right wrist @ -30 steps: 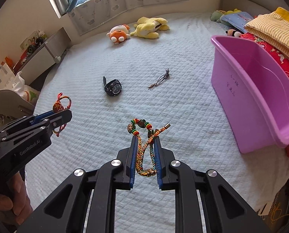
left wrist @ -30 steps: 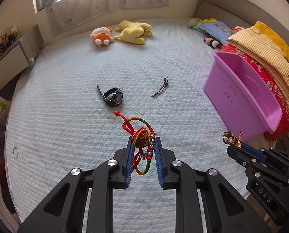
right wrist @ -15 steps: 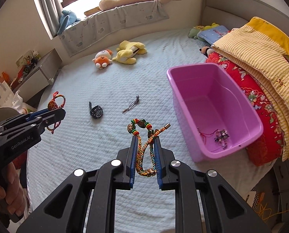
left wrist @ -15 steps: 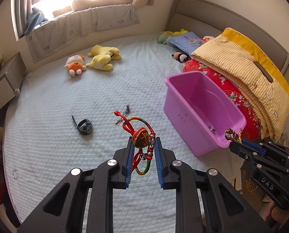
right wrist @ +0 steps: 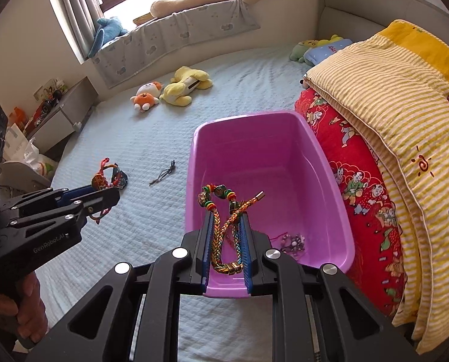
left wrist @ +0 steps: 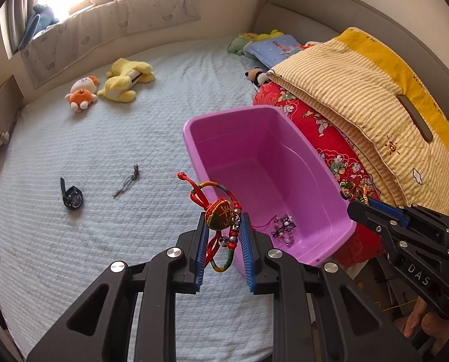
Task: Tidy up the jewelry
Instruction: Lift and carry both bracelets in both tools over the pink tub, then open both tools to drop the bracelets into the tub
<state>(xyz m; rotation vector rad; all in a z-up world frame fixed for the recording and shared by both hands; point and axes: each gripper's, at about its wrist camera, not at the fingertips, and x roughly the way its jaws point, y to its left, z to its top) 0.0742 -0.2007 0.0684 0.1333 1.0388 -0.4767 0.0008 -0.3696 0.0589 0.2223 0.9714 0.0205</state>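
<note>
Red knotted cord bracelet [left wrist: 221,211] w/ a round woven charm & small metal beads sat pinched in the left gripper [left wrist: 223,252], fingers narrow, blue ribbed pads [left wrist: 245,235] pressing its sides, loop hanging just over the near-left rim of the pink bin [left wrist: 194,144]. Braided multicolour bracelet [right wrist: 224,226] w/ green beads & a gold end cap was clamped the same way in the right gripper [right wrist: 226,247], fingers narrow, above the bin's near wall. Bin: smooth glossy plastic, rectangular w/ rounded corners; a small beaded piece [right wrist: 290,241] lay on its floor. It stood on the quilted pale-blue bed [left wrist: 73,150]. Black watch [left wrist: 72,197] & thin dark cord [left wrist: 127,181] lay on the quilt, apart, left of the bin.
</note>
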